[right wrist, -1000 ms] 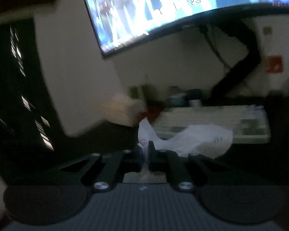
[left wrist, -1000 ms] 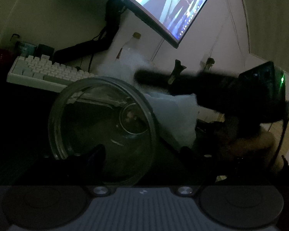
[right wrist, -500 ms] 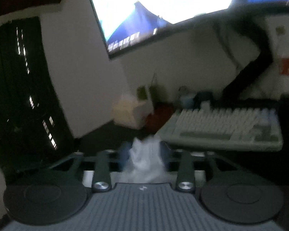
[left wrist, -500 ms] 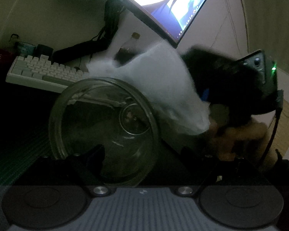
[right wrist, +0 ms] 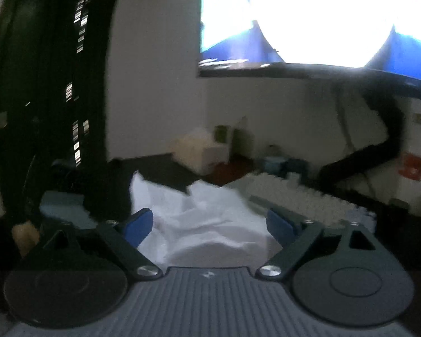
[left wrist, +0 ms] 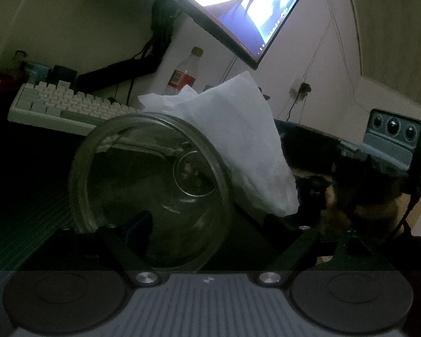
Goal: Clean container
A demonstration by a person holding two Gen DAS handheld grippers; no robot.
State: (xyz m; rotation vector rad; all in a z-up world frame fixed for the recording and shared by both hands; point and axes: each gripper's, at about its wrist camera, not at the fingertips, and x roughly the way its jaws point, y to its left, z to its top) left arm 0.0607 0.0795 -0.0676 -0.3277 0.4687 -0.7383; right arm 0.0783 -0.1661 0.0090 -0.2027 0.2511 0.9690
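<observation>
Jar [left wrist: 148, 193]: glass, on its side, mouth toward the camera, gripped between the left claw [left wrist: 207, 221] fingers. Tissue [left wrist: 238, 146]: white, crumpled, draped on the jar's right rim. Right claw [right wrist: 210, 224]: spread wide, tissue lying loose between its fingers. Keyboard [left wrist: 64, 106]: on the table behind the jar.

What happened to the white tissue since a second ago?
The right tongs opened wide, letting go of the crumpled white tissue, which now drapes over the round clear glass jar's rim. The left tongs kept gripping the jar, which stayed put.
</observation>
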